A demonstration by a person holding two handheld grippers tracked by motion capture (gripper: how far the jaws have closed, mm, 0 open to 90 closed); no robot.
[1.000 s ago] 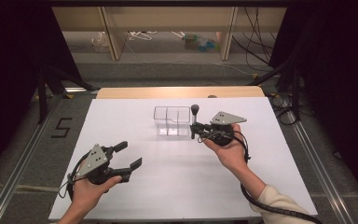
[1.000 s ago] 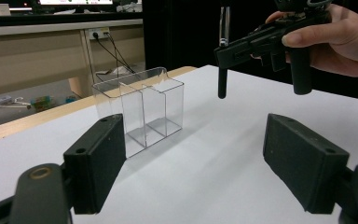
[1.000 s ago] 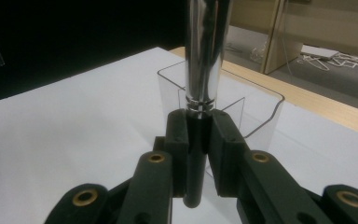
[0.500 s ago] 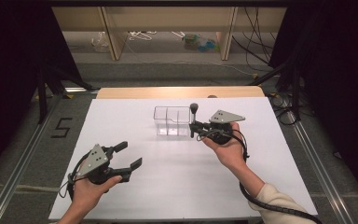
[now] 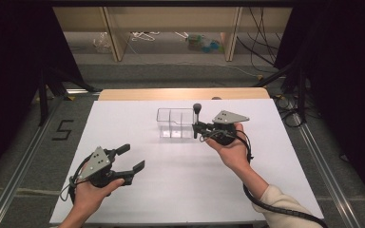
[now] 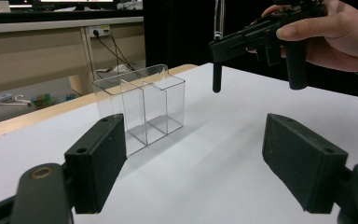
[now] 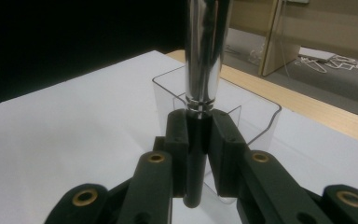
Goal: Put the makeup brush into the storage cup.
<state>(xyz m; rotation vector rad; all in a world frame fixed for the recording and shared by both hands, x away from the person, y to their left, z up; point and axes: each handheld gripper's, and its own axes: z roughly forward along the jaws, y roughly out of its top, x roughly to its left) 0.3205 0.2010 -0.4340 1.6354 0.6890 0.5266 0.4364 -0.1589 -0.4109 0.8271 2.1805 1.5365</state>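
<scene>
The slender tool [image 7: 200, 93] — polished metal upper shaft, black lower grip, rounded dark head — looks stiff, light and slick on the chrome, so the matte black section is the sensible place to hold. The right claw [image 7: 198, 140] pinches it there, upright, just beside the clear divided box [image 5: 175, 122] on the white tabletop [image 5: 180, 185]. The left claw [image 5: 129, 158] hangs spread, well apart — empty.

A clear plastic organizer box [image 5: 175, 123] with open-topped compartments stands upright on the white table. Just beside it, a slim tool with a chrome shaft and black tip [image 7: 200, 93] is held upright, clamped at its black lower part, above the tabletop
</scene>
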